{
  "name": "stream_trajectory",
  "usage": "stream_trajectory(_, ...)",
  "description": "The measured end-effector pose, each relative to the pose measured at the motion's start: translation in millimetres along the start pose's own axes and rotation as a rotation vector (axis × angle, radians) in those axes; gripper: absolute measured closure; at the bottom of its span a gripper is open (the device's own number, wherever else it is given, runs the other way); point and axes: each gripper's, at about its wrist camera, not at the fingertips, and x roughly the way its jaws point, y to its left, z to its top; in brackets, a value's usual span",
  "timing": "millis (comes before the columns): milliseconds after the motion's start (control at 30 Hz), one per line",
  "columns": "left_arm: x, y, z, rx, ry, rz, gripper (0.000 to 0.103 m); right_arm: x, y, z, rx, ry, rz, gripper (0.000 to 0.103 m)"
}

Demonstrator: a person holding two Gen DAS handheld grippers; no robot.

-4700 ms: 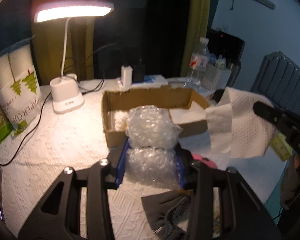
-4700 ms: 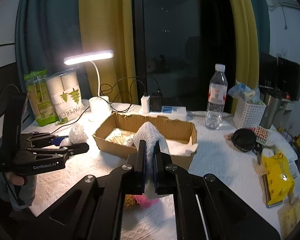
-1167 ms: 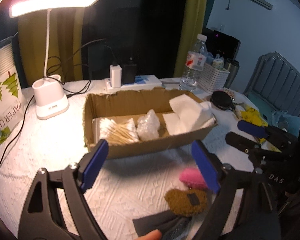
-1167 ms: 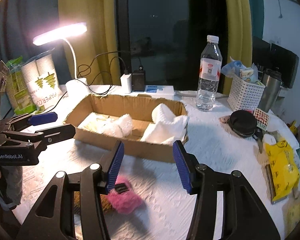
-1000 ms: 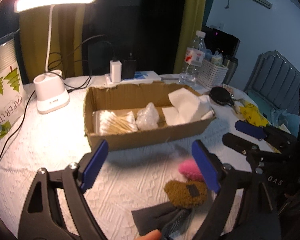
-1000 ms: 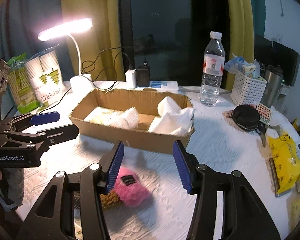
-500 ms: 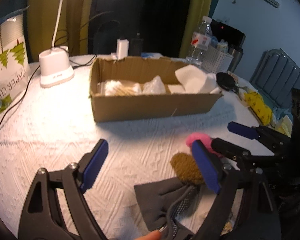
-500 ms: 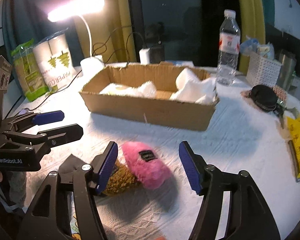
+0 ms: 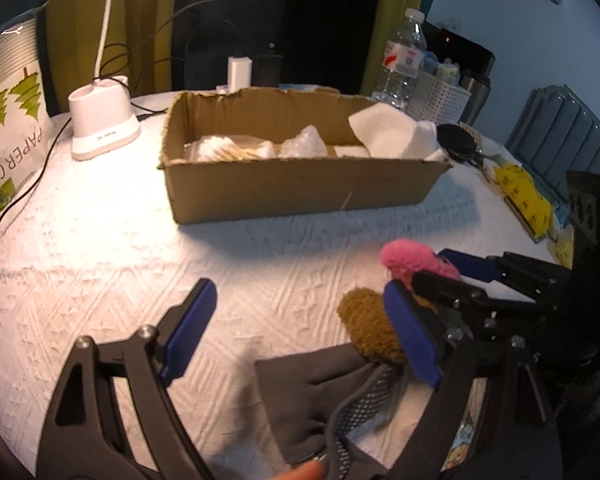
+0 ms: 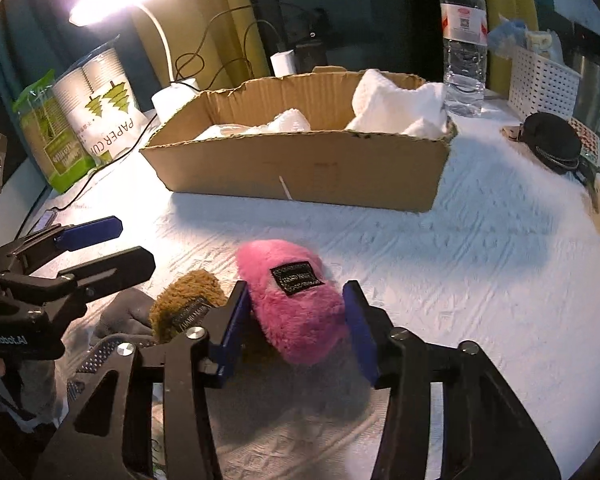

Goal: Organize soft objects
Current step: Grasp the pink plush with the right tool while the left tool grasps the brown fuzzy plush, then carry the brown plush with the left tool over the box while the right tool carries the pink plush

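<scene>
A pink fuzzy pouch [image 10: 296, 300] lies on the white tablecloth, between the open jaws of my right gripper [image 10: 296, 328]; the pads stand on both sides of it. It also shows in the left wrist view [image 9: 416, 262]. A brown fuzzy pouch [image 10: 186, 300] lies just left of it, also in the left wrist view [image 9: 370, 326]. A grey cloth [image 9: 312, 392] lies below the brown pouch. My left gripper [image 9: 296, 332] is open and empty above the cloth. The cardboard box [image 10: 300, 168] holds white towels, bubble wrap and cotton swabs.
A desk lamp base [image 9: 102, 120], a paper cup pack [image 10: 96, 112], a water bottle [image 10: 464, 40], a white basket [image 10: 540, 80], a black pouch [image 10: 552, 140] and yellow packets [image 9: 524, 196] stand around the box.
Both grippers dropped the bubble wrap and towel into the box, then came down toward the table. My right gripper has moved around the pink pouch and narrowed.
</scene>
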Motion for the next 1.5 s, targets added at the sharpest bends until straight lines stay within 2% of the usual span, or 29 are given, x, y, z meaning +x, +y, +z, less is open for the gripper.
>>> stream_trajectory(200,11.0,-21.4,-0.9,0.034,0.041,-0.026,0.016,-15.8,-15.6,-1.0,0.023,-0.043,-0.016,0.059)
stream_trajectory(400,26.9,-51.1,-6.6,0.124,0.111,-0.036,0.016,-30.9,-33.1,-4.4,0.058,-0.073,-0.026,0.059)
stream_trajectory(600,45.1,-69.6,-13.7,0.187,0.192,-0.014,0.016,-38.8,-45.7,-9.1,0.088,-0.089,-0.038,0.058)
stream_trajectory(733,46.1,-70.5,-14.1,0.193,0.193,-0.011,0.018,-43.3,-50.9,-11.7,0.098,-0.096,-0.043,0.058)
stream_trajectory(800,44.8,-70.0,-14.3,0.199,0.182,0.01,0.035,-45.4,-51.6,-11.0,0.097,-0.1,-0.046,0.058)
stream_trajectory(900,43.9,-68.8,-13.0,0.197,0.181,0.0,0.042,-48.9,-51.0,-9.8,0.094,-0.108,-0.05,0.058)
stream_trajectory(1500,6.3,-39.2,4.5,0.125,0.068,-0.033,0.043,-56.9,-23.1,8.6,0.02,-0.122,-0.069,0.058)
